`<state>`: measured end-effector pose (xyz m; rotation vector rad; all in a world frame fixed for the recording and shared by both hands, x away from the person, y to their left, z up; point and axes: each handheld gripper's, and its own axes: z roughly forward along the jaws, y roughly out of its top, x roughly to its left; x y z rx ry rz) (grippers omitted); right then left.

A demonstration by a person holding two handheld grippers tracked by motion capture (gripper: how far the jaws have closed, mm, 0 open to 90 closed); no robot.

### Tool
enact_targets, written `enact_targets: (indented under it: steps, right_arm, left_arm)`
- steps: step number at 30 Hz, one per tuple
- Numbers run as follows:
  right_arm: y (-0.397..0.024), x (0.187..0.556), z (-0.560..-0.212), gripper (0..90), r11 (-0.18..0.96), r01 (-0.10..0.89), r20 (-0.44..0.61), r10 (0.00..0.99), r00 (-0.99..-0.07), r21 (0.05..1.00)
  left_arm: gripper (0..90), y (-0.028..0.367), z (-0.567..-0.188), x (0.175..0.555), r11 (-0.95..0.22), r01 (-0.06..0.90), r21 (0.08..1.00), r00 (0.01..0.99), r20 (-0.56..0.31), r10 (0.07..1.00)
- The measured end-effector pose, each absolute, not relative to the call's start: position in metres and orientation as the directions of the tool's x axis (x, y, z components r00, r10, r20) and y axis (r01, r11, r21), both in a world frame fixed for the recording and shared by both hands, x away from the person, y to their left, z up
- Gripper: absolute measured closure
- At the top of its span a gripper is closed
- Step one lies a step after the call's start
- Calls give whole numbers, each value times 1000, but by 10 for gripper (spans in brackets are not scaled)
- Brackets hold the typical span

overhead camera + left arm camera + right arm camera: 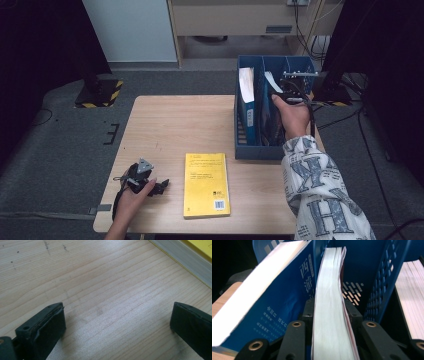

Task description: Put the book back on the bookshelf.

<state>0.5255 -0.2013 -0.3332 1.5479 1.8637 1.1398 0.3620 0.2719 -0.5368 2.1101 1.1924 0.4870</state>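
Books are being sorted here, I judge: in the high view the right gripper (289, 89) reaches into the blue plastic file rack (242, 145) at two o'clock on the light wooden table (165, 120), while the left gripper (159, 187) rests at seven o'clock, just beside the flat yellow paperback book (206, 184). From the left gripper view, its jaws stand wide apart over bare wood, holding nothing, probably waiting. From the right gripper view comes what the high view hides: the jaws are pressed on the thin white-paged book (331, 315), upright in the rack's middle compartment, beside the blue hardcover book (279, 305) leaning at ten o'clock.
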Motion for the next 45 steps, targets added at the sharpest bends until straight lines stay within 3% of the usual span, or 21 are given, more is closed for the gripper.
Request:
enact_targets:
  steps: [15, 25, 45]
  right_arm:
    - [-200, 526, -330, 731, 44, 577, 130, 958, -257, 816]
    - [-197, 535, -327, 732, -27, 501, 147, 968, -201, 865]
    - [-194, 546, -343, 729, -74, 503, 178, 971, -162, 861]
  left_arm:
    - [0, 272, -537, 362, -370, 613, 698, 517, 0, 856]
    - [0, 272, -537, 362, -370, 613, 698, 517, 0, 856]
    - [0, 272, -537, 362, -372, 612, 698, 519, 1, 855]
